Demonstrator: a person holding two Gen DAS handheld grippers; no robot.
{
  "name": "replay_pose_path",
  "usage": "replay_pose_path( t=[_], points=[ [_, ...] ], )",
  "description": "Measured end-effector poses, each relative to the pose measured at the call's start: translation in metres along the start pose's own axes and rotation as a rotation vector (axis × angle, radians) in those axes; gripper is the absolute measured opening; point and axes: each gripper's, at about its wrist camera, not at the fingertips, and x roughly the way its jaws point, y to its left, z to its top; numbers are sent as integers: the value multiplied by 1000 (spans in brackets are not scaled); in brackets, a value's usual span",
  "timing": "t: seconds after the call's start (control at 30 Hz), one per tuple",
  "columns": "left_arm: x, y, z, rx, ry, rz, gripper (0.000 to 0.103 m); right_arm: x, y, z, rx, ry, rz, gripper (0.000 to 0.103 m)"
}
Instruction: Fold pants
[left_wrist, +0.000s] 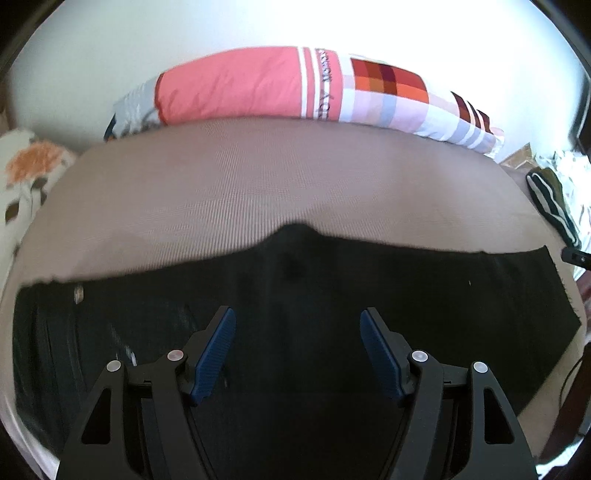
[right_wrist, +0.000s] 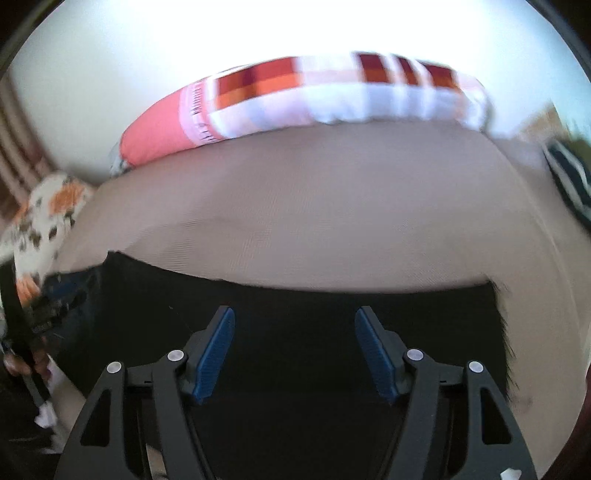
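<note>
Black pants (left_wrist: 332, 288) lie flat across the near part of a beige bed sheet (left_wrist: 240, 184). In the left wrist view they span almost the whole width, with a small peak at the middle of the far edge. My left gripper (left_wrist: 297, 317) is open and empty, just above the dark cloth. In the right wrist view the pants (right_wrist: 314, 306) fill the lower half, with their end at the right. My right gripper (right_wrist: 294, 315) is open and empty over them. That view is blurred.
A pink, white and checked pillow (left_wrist: 295, 85) lies along the far edge of the bed against a white wall. A floral cushion (left_wrist: 26, 173) is at the left. A dark striped garment (left_wrist: 550, 199) lies at the right edge.
</note>
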Motion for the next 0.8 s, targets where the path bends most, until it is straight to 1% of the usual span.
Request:
replay_pose_path(
  t=[0.03, 0.17, 0.23, 0.3, 0.33, 0.4, 0.5, 0.57, 0.6, 0.63, 0.73, 0.8],
  points=[
    [-1, 1, -4, -9, 7, -4, 71, -6, -20, -3, 45, 12, 4, 65],
    [-2, 4, -18, -49, 31, -1, 70, -19, -79, -16, 160, 51, 35, 65],
    [-1, 4, -22, -60, 38, 12, 71, -25, -107, -23, 216, 65, 41, 58],
    [0, 5, -26, -77, 52, 8, 71, -27, -129, -27, 258, 88, 59, 58],
    [0, 4, -27, -84, 55, 5, 71, -27, -140, -31, 281, 104, 65, 56],
    [2, 3, -28, -94, 66, 7, 70, -26, -157, -36, 310, 118, 54, 55],
    [5, -2, -29, -92, 81, 8, 70, -17, -173, -43, 339, 161, 98, 52],
    [7, -7, -30, -85, 91, 12, 70, -11, -179, -45, 340, 173, 105, 41],
    [7, -9, -31, -80, 96, 15, 70, -9, -181, -46, 346, 176, 113, 34],
    [8, -11, -31, -75, 99, 19, 71, -7, -183, -47, 356, 181, 140, 30],
    [11, -16, -31, -65, 109, 23, 70, 1, -187, -48, 341, 206, 179, 28],
    [13, -18, -30, -62, 116, 32, 70, 1, -189, -46, 332, 201, 205, 28]
  ],
)
